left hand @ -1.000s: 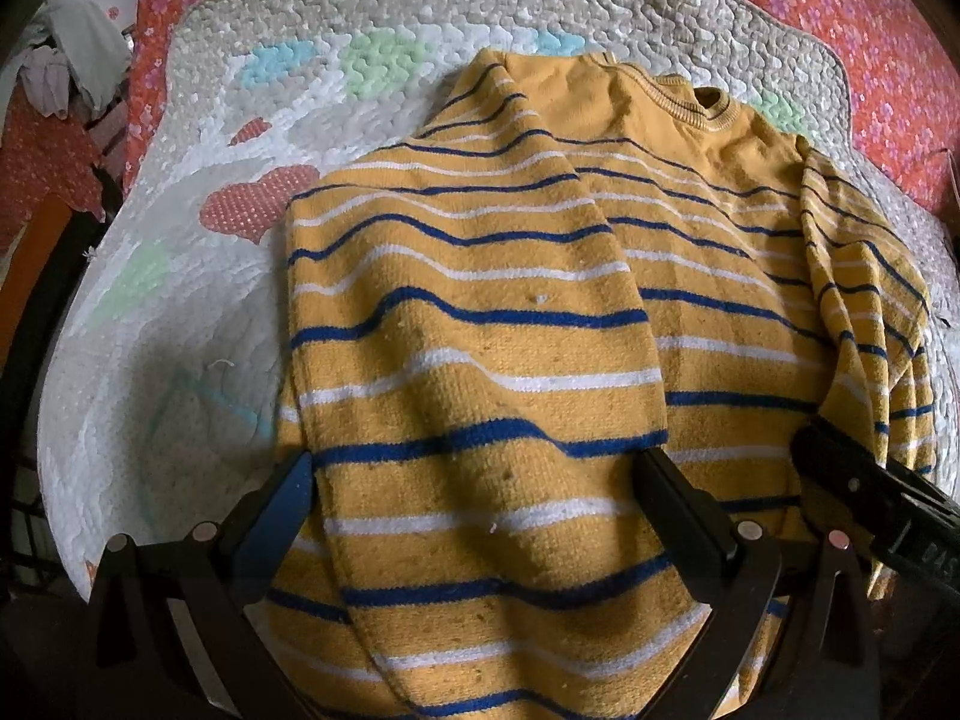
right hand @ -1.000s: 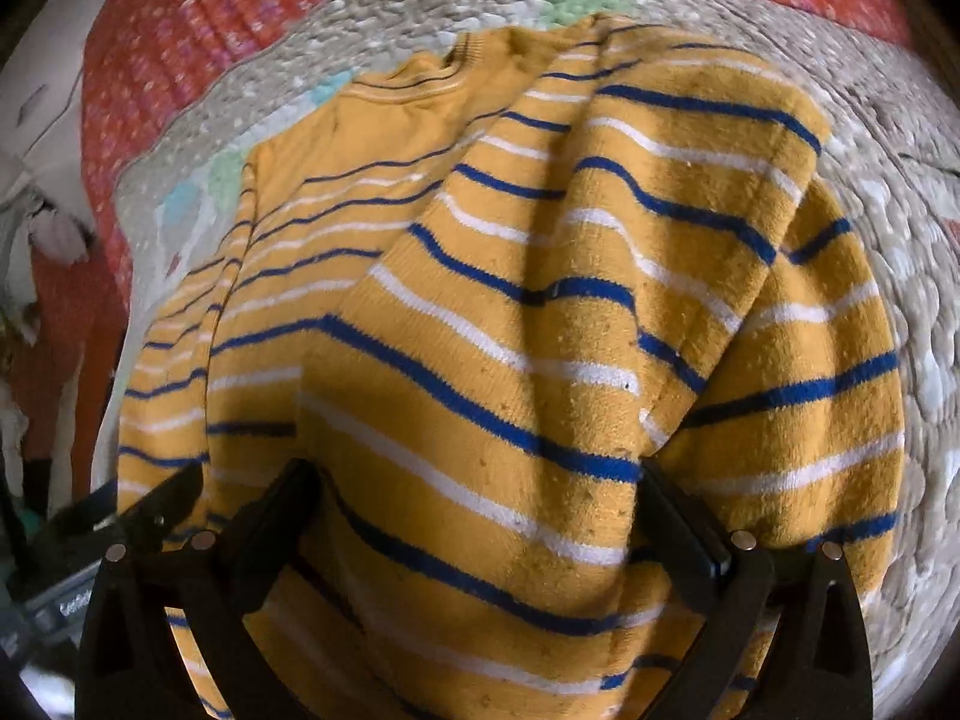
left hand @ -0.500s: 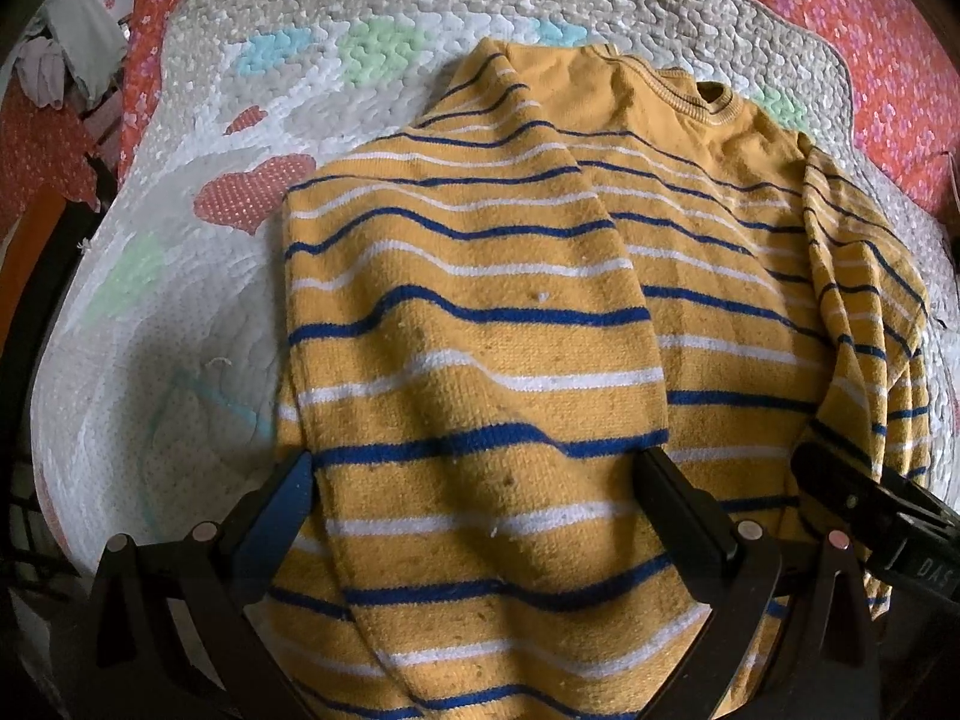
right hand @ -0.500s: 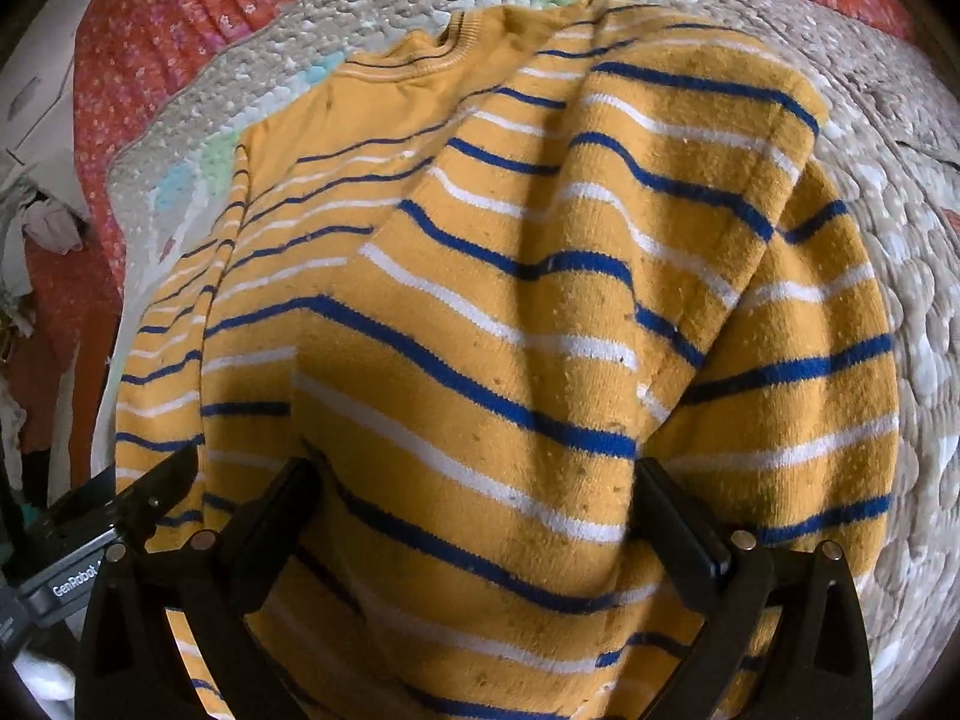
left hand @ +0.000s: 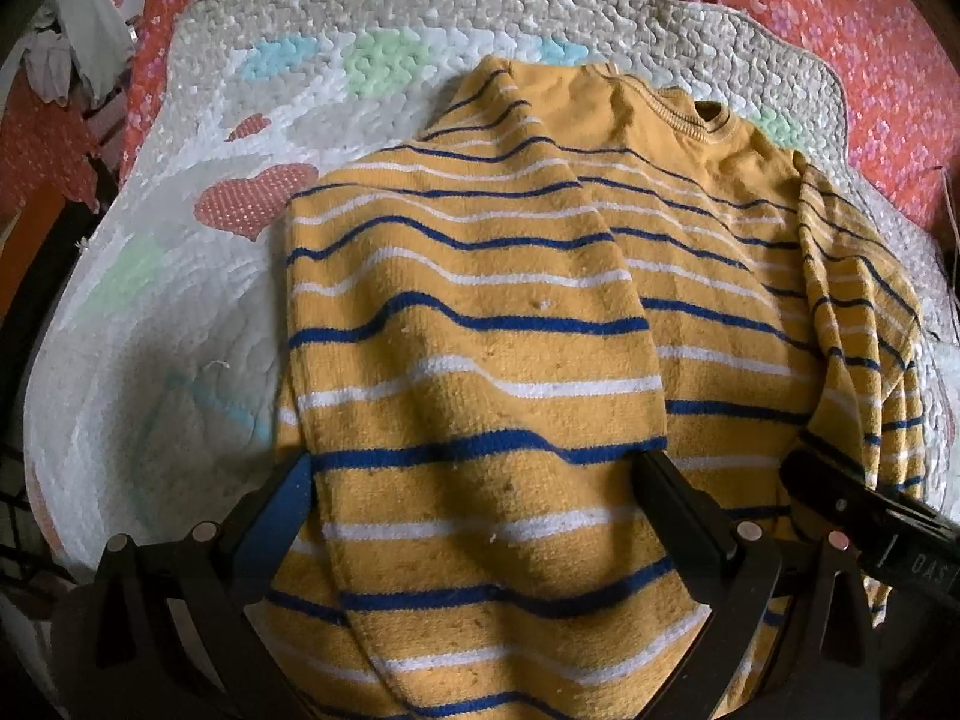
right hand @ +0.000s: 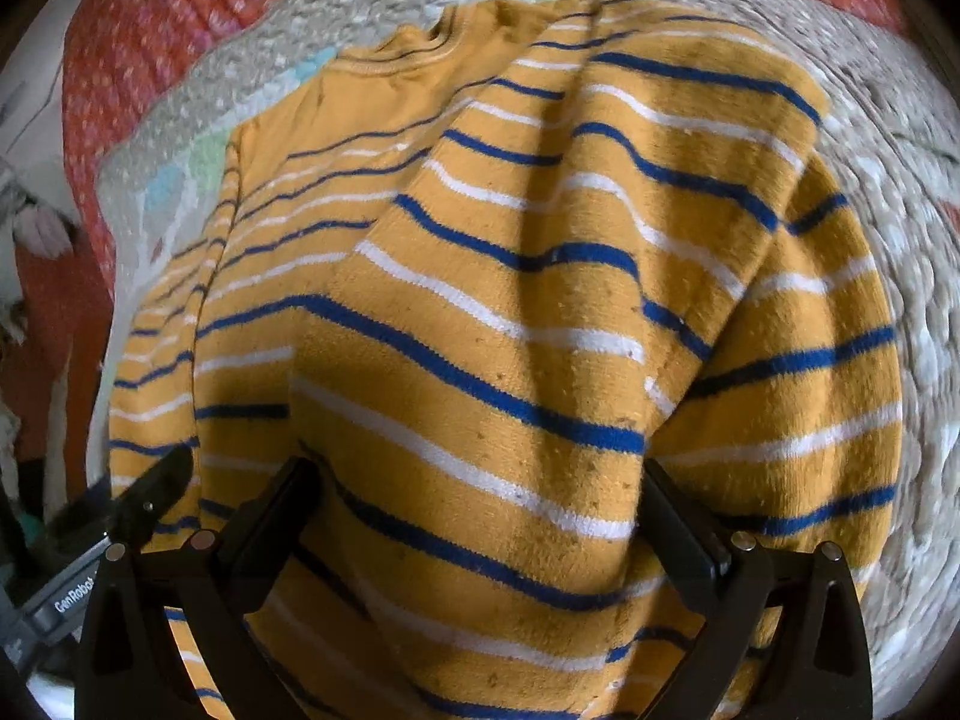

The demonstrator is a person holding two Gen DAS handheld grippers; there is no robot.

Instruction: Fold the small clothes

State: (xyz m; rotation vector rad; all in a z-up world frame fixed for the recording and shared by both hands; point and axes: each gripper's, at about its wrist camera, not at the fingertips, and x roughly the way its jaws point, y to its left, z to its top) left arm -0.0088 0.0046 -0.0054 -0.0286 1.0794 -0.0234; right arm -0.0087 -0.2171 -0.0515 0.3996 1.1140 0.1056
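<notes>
A yellow sweater with blue and white stripes (left hand: 516, 276) lies on a quilted mat (left hand: 180, 276), its collar at the far end. Both sleeves are folded in over the body. My left gripper (left hand: 474, 474) is open, its fingers wide apart on either side of the left folded sleeve near the hem. My right gripper (right hand: 474, 474) is open too, its fingers straddling the right folded part of the sweater (right hand: 540, 312). The right gripper's body shows at the right edge of the left wrist view (left hand: 870, 516). The left gripper's body shows at the lower left of the right wrist view (right hand: 120, 540).
The quilted mat (right hand: 900, 180) lies on a red flowered bedspread (left hand: 840, 6). Loose clothes (left hand: 66, 48) hang at the far left beyond the bed edge. A dark frame (left hand: 24, 312) runs along the left side.
Both grippers have drawn back toward the hem, so more of the mat and collar shows. The sweater lies the same way. The jaws stay wide apart.
</notes>
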